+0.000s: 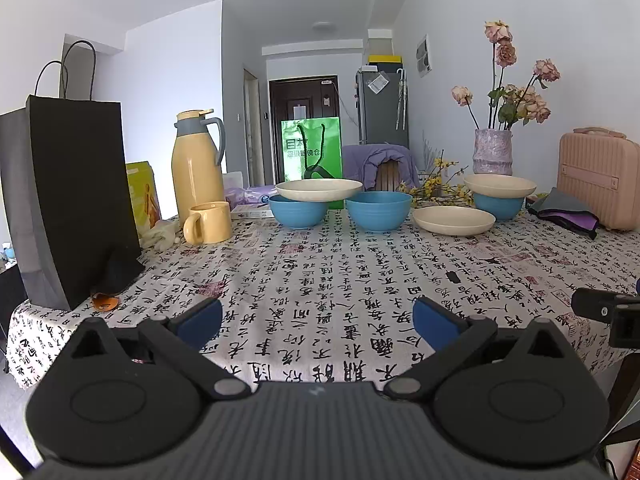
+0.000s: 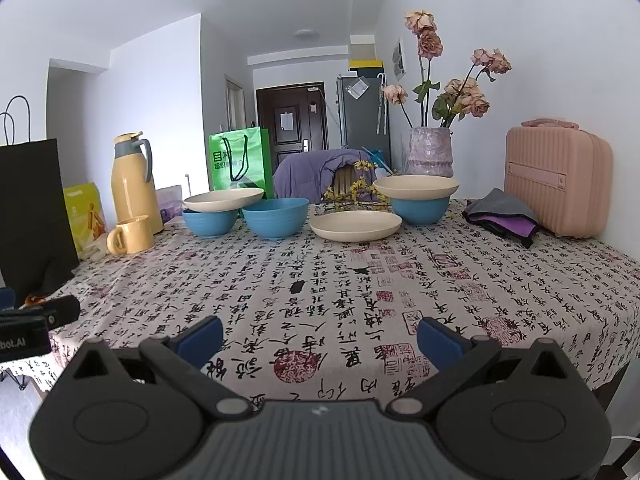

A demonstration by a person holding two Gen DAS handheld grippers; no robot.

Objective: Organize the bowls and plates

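Three blue bowls and three cream plates stand in a row at the far side of the table. The left blue bowl (image 1: pixel 296 212) carries a cream plate (image 1: pixel 319 189). A bare blue bowl (image 1: pixel 378 209) is beside it. A cream plate (image 1: pixel 453 220) lies flat on the cloth. The right blue bowl (image 1: pixel 498 206) bears another cream plate (image 1: pixel 499 185). My left gripper (image 1: pixel 317 322) is open over the near edge, far from them. My right gripper (image 2: pixel 320 340) is open too, with nothing between its fingers. The same row shows in the right wrist view: bowl (image 2: pixel 275 217), flat plate (image 2: pixel 355 225).
A black paper bag (image 1: pixel 68 196), a yellow thermos (image 1: pixel 198 168) and a yellow mug (image 1: pixel 209 223) crowd the left side. A vase of dried flowers (image 1: pixel 493 152), folded cloths (image 1: pixel 566 212) and a pink case (image 1: pixel 598 184) stand at the right. A patterned tablecloth (image 1: pixel 320 276) covers the table.
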